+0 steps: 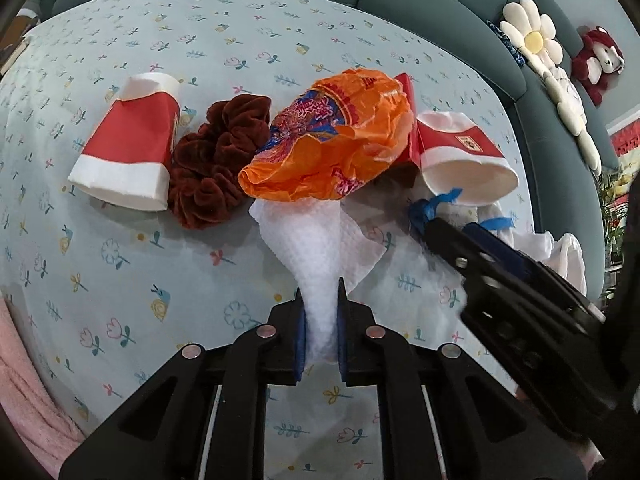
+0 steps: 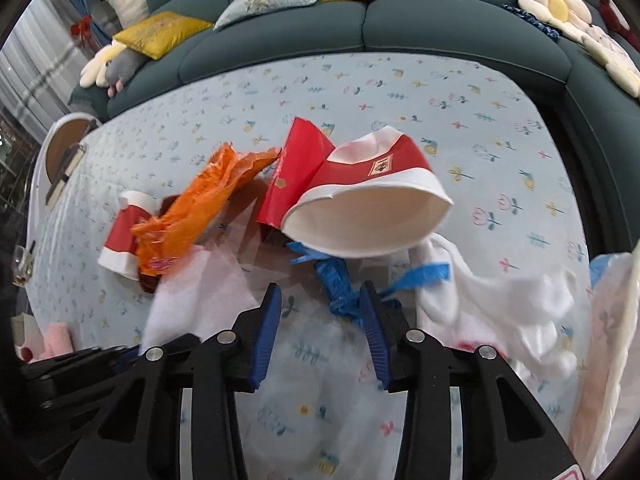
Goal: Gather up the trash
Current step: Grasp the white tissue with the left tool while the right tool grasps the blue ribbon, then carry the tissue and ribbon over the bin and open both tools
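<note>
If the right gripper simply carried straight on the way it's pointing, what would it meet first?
Most likely the crumpled blue plastic strip just ahead of the open right gripper, toward its right finger; beyond it lies the tipped paper cup. Depth is uncertain.

Black fingers (image 1: 288, 344) with blue pads (image 2: 266, 336), silver screws.

A: What trash is there?
B: A white tissue (image 1: 316, 240) nearest, drawn to a narrow neck, its far edge under an orange wrapper (image 1: 332, 140), crumpled

A: The cups?
B: Both red and white, on their sides. The left cup (image 1: 128, 140) is flattened; the right cup (image 1: 460, 152) gapes toward us, a torn red card (image 2: 296, 176) touching its left

A: And the blue?
B: A blue scrap (image 2: 340, 284), knotted, just before the right cup
</note>
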The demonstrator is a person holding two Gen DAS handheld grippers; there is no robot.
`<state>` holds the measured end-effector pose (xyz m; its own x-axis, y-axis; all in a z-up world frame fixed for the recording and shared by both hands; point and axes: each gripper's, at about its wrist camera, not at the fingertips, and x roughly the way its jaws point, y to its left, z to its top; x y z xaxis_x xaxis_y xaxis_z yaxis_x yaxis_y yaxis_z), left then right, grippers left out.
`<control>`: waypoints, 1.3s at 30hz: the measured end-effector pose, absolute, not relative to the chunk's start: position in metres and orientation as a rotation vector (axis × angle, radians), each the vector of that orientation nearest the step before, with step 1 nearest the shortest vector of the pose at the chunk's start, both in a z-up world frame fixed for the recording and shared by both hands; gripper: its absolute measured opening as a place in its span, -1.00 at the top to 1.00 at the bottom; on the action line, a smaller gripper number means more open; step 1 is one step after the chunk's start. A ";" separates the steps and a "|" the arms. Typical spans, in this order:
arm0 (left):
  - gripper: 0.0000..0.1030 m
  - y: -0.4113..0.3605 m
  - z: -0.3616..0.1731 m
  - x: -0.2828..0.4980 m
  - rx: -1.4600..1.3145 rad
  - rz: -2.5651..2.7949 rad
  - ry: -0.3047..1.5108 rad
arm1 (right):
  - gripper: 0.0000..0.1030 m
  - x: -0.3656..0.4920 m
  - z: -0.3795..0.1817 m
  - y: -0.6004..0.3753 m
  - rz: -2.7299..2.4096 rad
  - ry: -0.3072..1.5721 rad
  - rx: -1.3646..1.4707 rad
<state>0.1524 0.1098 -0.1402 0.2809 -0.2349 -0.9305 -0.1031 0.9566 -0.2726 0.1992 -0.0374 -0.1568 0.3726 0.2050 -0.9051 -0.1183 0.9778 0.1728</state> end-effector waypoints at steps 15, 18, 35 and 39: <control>0.78 0.094 -0.149 0.156 -0.294 -0.124 1.310 | 0.68 0.197 -0.181 -0.046 0.190 1.229 0.050; 0.78 0.088 -0.144 0.153 -0.288 -0.133 1.302 | 0.74 0.188 -0.178 -0.051 0.189 1.231 0.056; 0.78 0.024 -0.087 0.116 -0.215 -0.266 1.197 | 0.79 0.116 -0.093 -0.115 0.175 1.047 0.254; 0.78 0.006 -0.074 0.109 -0.190 -0.303 1.174 | 0.79 0.105 -0.072 -0.135 0.151 0.996 0.274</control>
